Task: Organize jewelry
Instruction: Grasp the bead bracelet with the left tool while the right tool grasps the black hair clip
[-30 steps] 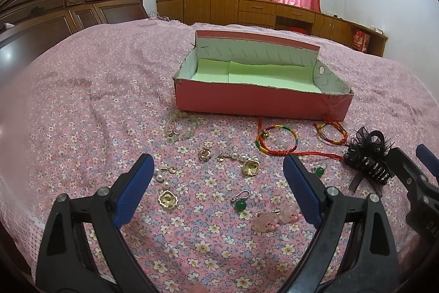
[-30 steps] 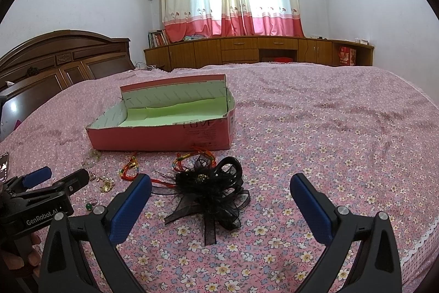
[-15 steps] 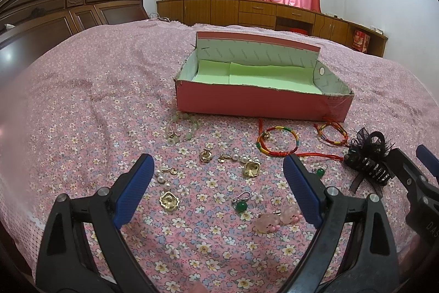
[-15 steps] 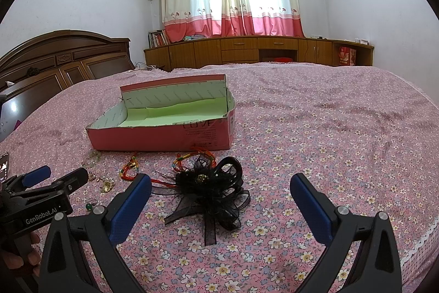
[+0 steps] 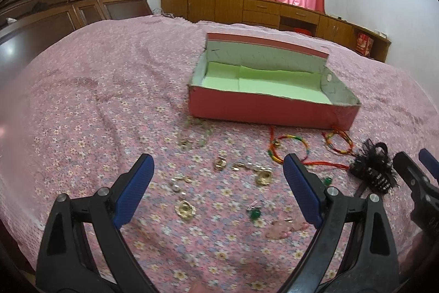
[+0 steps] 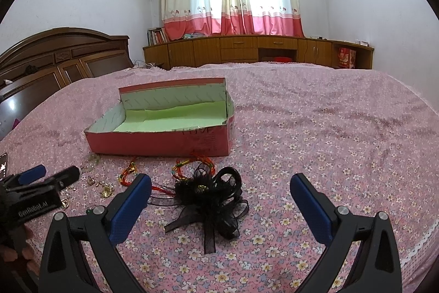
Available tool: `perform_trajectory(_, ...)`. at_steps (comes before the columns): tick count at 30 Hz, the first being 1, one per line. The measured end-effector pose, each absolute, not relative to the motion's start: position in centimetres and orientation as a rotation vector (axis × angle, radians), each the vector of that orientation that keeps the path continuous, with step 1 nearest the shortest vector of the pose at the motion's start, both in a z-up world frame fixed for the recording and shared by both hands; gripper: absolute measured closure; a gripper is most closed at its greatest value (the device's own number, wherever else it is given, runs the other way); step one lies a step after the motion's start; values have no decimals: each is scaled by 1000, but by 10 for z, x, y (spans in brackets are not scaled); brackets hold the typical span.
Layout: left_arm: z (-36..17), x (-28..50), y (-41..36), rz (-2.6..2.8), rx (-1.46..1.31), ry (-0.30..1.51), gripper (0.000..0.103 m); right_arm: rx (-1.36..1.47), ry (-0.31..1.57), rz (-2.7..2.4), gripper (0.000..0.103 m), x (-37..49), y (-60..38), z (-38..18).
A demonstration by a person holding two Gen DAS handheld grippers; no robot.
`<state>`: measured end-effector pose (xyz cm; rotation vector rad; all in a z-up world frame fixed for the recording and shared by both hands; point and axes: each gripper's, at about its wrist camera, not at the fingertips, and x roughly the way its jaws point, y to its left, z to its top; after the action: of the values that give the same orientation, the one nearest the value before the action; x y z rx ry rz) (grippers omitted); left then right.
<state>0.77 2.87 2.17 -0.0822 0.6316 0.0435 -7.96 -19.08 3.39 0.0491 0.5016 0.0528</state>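
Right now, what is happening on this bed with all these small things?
A person holds a two-finger gripper in each hand above a flowered bedspread, sorting jewelry. Both grippers are open and hold nothing. The left gripper hovers over scattered gold earrings and green drop earrings. The right gripper faces a black bow hair clip. Two colorful cord bracelets lie in front of the open pink box, and nothing shows inside the box.

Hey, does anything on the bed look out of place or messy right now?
Yes. The pink box is empty while the jewelry lies scattered loose on the bedspread in front of it: gold earrings, a colorful bracelet and a black hair clip. Nothing looks damaged.
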Motion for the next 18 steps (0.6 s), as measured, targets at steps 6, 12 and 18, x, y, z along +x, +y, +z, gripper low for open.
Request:
perform_trajectory(6,16,18,50,84,-82,672,14,49,568,44,0,-68,-196,31)
perform_trajectory(12,5,34,61,95,-62,739,15,68,638,36,0,-55,-204,25)
perform_trajectory(18,-3,56,69,59,-78,808,29,68,686,45,1,-42,-205,16)
